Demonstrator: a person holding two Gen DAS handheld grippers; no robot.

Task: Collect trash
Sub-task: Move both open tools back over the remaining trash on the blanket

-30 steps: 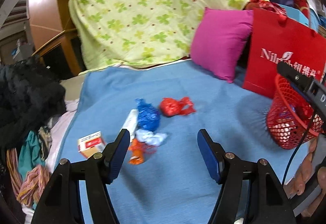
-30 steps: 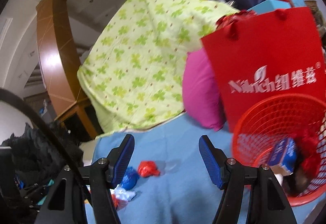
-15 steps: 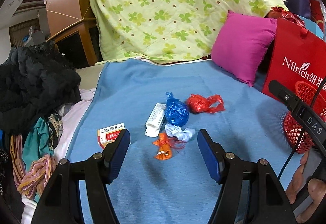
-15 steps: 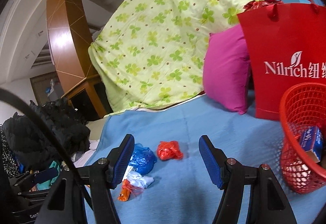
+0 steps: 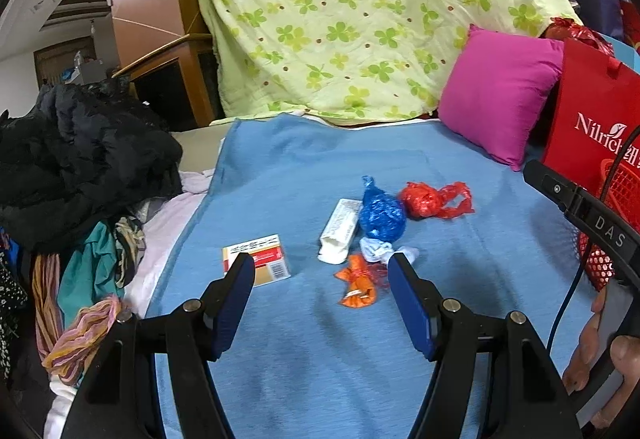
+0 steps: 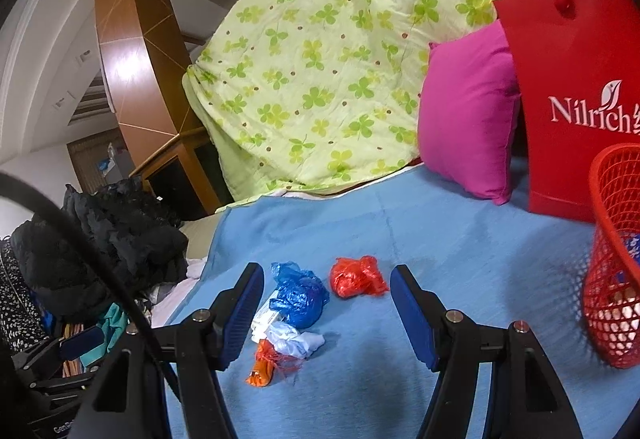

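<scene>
Trash lies in a cluster on the blue blanket point(image 5: 304, 167): a crumpled blue bag point(image 5: 380, 215) point(image 6: 298, 297), a red bag point(image 5: 430, 199) point(image 6: 356, 277), a white tube point(image 5: 340, 231), a white wad point(image 5: 380, 251) point(image 6: 294, 343), an orange wrapper point(image 5: 358, 285) point(image 6: 264, 363) and a small red-and-white box point(image 5: 258, 259). My left gripper point(image 5: 320, 279) hovers open just short of the orange wrapper, nothing between its fingers. My right gripper point(image 6: 326, 291) is open too, above the blanket with the blue and red bags seen between its fingers. A red mesh basket point(image 6: 612, 259) point(image 5: 612, 191) holding trash stands at the right.
A red paper bag point(image 6: 576, 99) and a pink pillow point(image 5: 504, 95) lean at the back right, under a green clover quilt point(image 5: 360, 19). Dark clothes point(image 5: 80, 159) are heaped off the blanket's left edge. A hand point(image 5: 608, 351) shows at the lower right.
Both views have swung left, away from the basket and toward the trash cluster. The left gripper has drawn back a little from the pile. Both grippers stay equally open.
</scene>
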